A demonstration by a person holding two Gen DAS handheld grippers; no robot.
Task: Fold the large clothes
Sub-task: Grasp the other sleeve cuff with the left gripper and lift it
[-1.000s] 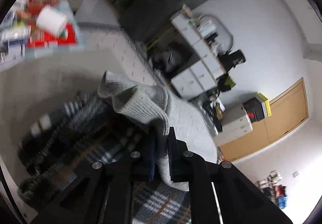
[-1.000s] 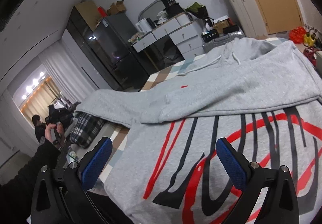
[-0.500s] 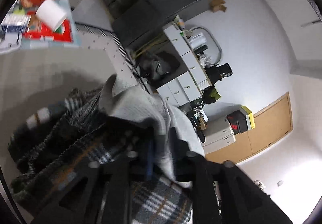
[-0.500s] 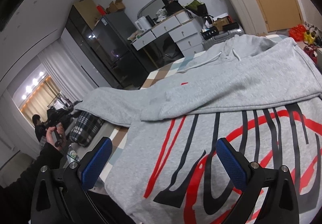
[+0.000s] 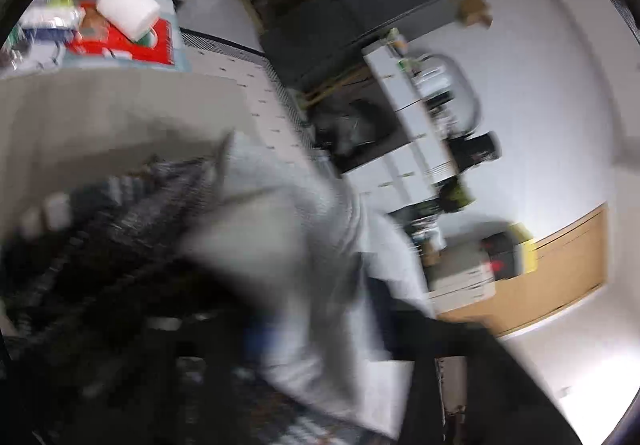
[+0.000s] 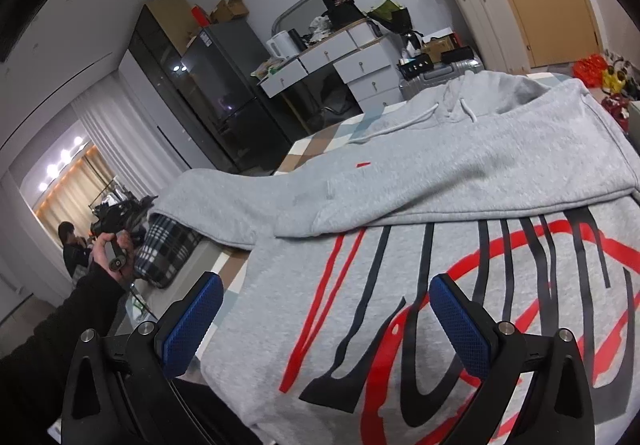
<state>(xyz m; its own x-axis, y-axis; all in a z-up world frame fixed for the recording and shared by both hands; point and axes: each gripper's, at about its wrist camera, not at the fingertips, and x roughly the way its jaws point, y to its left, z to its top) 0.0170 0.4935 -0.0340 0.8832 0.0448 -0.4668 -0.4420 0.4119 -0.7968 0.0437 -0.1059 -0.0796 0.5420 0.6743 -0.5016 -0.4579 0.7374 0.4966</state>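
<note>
- The grey hoodie lies flat on the checked surface, its red-and-black print spread right under the right tool.
- Its long axis runs away from the right wrist camera: hood and 2 drawstrings at the far end near the white drawers, printed body at the near end.
- 1 sleeve stretches out to the left, its cuff end reaching the plaid cloth at the edge.
- The right tool hovers just above the print, tilted downward, its 2 blue pads spread wide with nothing between them.
- Far left, the person's left hand, in a dark sleeve, grips the handle of the left tool at the sleeve's end.
- The left wrist view is badly blurred: the left tool points downward, grey sleeve fabric draped between its fingers.
- Its jaws have just been closing, the fabric between them and clenched on it.
- The plaid cloth sits just beside and below that grip.
</note>
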